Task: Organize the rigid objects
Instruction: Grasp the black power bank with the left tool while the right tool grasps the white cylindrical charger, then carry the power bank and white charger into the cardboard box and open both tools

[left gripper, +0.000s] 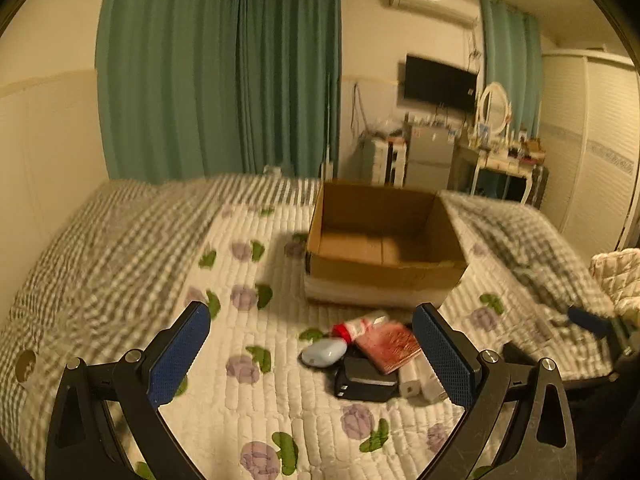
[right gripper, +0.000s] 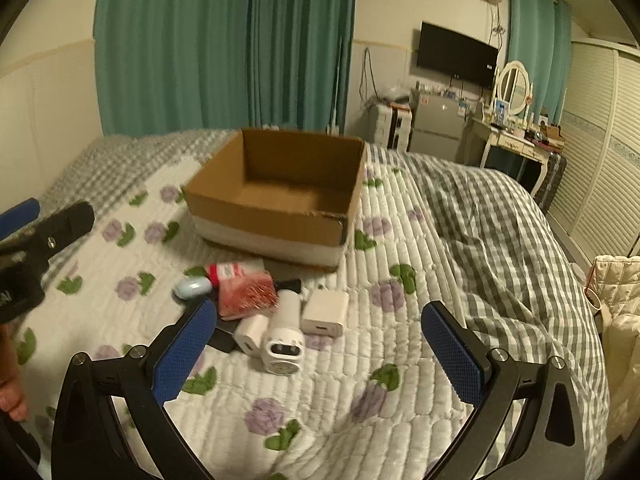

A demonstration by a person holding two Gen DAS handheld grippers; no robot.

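Note:
An open, empty cardboard box (left gripper: pixel 384 276) (right gripper: pixel 276 220) stands on the bed. In front of it lies a small pile: a light-blue oval case (left gripper: pixel 324 353) (right gripper: pixel 193 288), a red-capped tube (left gripper: pixel 360 325) (right gripper: pixel 230 270), a red-pink flat pack (left gripper: pixel 390 346) (right gripper: pixel 246 294), a black box (left gripper: pixel 366 380), white chargers (right gripper: pixel 325 312) (right gripper: pixel 251 333) and a white device (right gripper: pixel 285 336). My left gripper (left gripper: pixel 316 356) is open above the pile, holding nothing. My right gripper (right gripper: pixel 320 352) is open and empty, just in front of the white items.
The bed has a floral white quilt (right gripper: pixel 360 380) and a grey checked blanket (right gripper: pixel 480 216). The left gripper (right gripper: pixel 36 232) shows at the left edge of the right wrist view. Green curtains, a dressing table (right gripper: pixel 516 136), a small fridge and louvred wardrobe doors stand beyond.

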